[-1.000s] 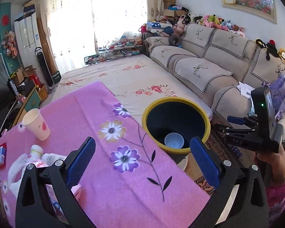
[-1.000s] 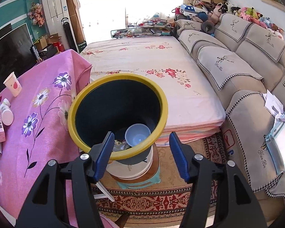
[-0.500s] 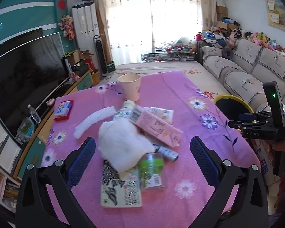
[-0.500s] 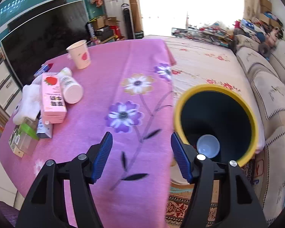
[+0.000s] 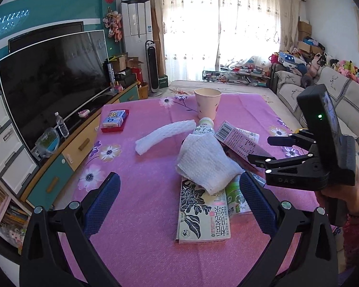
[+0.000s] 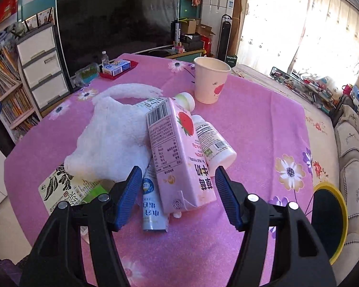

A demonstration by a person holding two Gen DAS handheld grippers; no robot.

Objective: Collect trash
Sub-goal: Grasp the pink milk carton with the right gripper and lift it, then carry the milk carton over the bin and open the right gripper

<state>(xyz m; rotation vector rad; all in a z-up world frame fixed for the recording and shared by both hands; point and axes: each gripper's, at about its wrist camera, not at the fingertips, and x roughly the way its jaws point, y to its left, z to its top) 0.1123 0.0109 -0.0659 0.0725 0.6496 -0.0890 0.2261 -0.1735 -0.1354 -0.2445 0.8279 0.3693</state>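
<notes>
A heap of trash lies on the pink flowered tablecloth. It holds a white paper towel, a flat floral carton, a white foam net and a pink strawberry carton. Against that carton lie a white bottle and a white-and-blue tube. My left gripper is open just in front of the floral carton, holding nothing. My right gripper is open, its blue pads on either side of the pink carton's near end without touching it.
A paper cup stands upright behind the heap. A small blue box on a red tray lies at the far left. The yellow-rimmed bin stands off the table's right edge by the sofa. A hand holds the right gripper's black housing.
Both views have swung from the yellow bin to the trash heap on the table. The right gripper has come up to the pink carton. Both grippers have stayed open.
</notes>
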